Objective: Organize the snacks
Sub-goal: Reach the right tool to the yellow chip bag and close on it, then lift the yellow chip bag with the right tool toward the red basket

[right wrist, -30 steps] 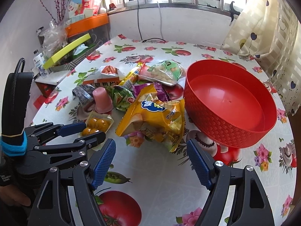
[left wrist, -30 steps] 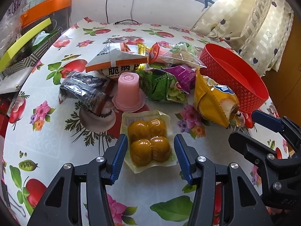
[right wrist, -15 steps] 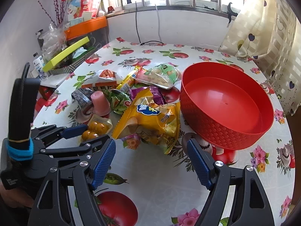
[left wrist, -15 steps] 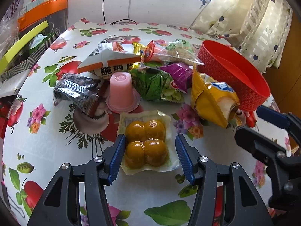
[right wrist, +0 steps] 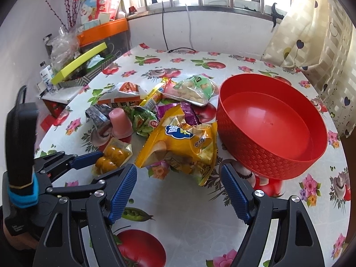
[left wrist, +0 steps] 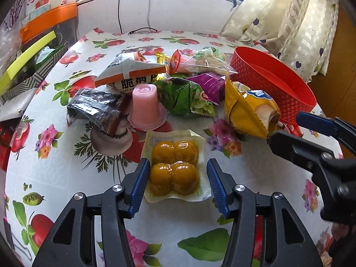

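A clear pack of four yellow-orange balls (left wrist: 174,166) lies flat on the flowered tablecloth. My left gripper (left wrist: 177,162) straddles it, one blue pad on each side at the film's edges, not squeezing. The same pack (right wrist: 112,156) and left gripper (right wrist: 106,162) show at the left of the right wrist view. My right gripper (right wrist: 178,171) is open and holds nothing, just in front of a yellow snack bag (right wrist: 180,146). The red basket (right wrist: 251,155) stands empty at the right.
The snack pile holds a pink jelly cup (left wrist: 145,105), a dark packet (left wrist: 93,108), a green packet (left wrist: 184,99), a purple packet (left wrist: 210,86), an orange-and-white bag (left wrist: 131,72) and a clear bag of puffs (right wrist: 193,90). Boxes (right wrist: 80,64) crowd the table's left edge.
The left gripper has slid forward along the yellow-ball pack, so the pack now sits deeper between its fingers. The right gripper has kept still.
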A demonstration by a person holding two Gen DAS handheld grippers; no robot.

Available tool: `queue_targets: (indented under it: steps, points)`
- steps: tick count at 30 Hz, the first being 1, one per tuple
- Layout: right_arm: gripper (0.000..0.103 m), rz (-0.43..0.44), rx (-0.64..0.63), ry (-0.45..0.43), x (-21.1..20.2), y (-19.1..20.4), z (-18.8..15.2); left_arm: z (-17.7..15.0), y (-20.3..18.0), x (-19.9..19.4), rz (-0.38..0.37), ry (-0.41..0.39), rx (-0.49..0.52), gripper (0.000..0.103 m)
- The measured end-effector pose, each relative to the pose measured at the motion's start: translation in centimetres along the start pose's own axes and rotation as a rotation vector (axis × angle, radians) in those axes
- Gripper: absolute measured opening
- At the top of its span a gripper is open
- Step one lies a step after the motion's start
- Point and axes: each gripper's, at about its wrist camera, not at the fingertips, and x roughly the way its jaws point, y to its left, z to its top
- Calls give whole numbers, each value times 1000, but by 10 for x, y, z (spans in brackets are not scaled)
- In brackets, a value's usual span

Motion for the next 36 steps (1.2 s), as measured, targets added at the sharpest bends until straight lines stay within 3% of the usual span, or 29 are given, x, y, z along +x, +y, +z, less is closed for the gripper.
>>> queue_targets:
  steps: [13, 20, 31, 35, 36]
  points:
    - [77, 30, -61, 15, 25, 10, 13, -3, 12, -5, -42, -23, -18, 50]
    - [78, 10, -150, -36, 20, 22, 15, -6, 18, -10, -51, -30, -30, 49]
    - [78, -207, -247, -5, 60, 33, 16, -10, 33, -15, -44, -50, -71, 48]
    - [59, -239, -238, -20, 63, 28, 17, -10, 32, -15, -59, -53, -66, 48]
    - [51, -233, -231, -23, 62, 27, 17, -10, 32, -15, -62, -55, -68, 48]
